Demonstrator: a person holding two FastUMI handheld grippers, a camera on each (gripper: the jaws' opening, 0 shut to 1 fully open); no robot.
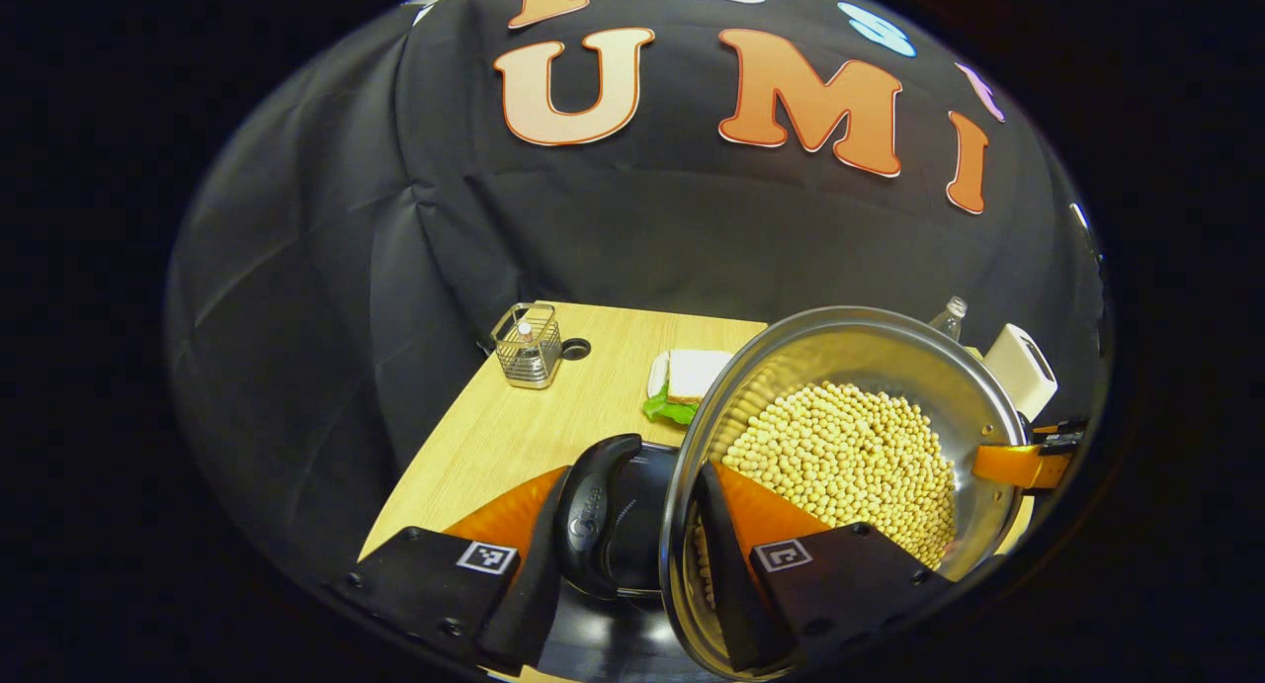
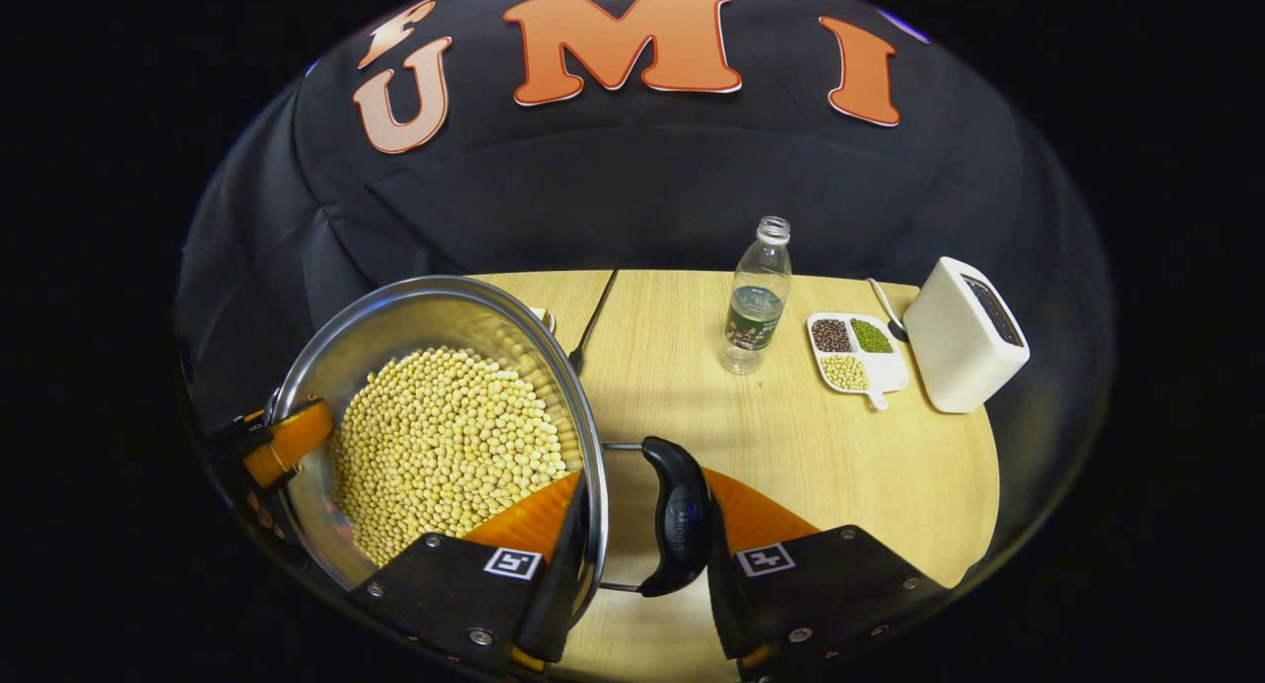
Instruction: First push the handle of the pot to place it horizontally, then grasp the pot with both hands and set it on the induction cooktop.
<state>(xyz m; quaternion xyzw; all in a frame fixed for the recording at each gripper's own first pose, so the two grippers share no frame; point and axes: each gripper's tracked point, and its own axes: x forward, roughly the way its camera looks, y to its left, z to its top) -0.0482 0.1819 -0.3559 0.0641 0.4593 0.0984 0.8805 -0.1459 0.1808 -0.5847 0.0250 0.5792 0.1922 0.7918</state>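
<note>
Edges: table [image 2: 791, 446] of pale wood, its rounded right rim falling off near the white box [image 2: 964, 332]; in the left gripper view its left edge [image 1: 445, 466] runs straight toward the black cloth wall.
Open room: bare wood lies between the pot and the bottle [image 2: 756, 298] in the right gripper view; in the left gripper view bare wood lies between the wire basket [image 1: 529, 347] and the sandwich [image 1: 687, 382].
Far things: divided dish of beans [image 2: 855, 352] just beside the white box, a spoon [image 2: 886, 309] behind it.
Pot: steel pot [image 2: 395, 332], round and shiny, filled with pale soybeans [image 2: 445, 446], tilted toward each camera.
Pot position: held between the two grippers, apparently clear of the table, though its underside is hidden.
Handles: black side handle [image 2: 677, 515] on wire arms at the right; another black handle [image 1: 593, 510] at the left.
Left gripper [image 1: 632, 564]: jaws set narrow, one finger inside the pot wall, the other outside the handle, clamping that side.
Right gripper [image 2: 632, 564]: same narrow grip, one finger in the beans side of the rim, the other past the handle.
Cooktop: dark surface below the left handle may be it; too little shows to tell.
</note>
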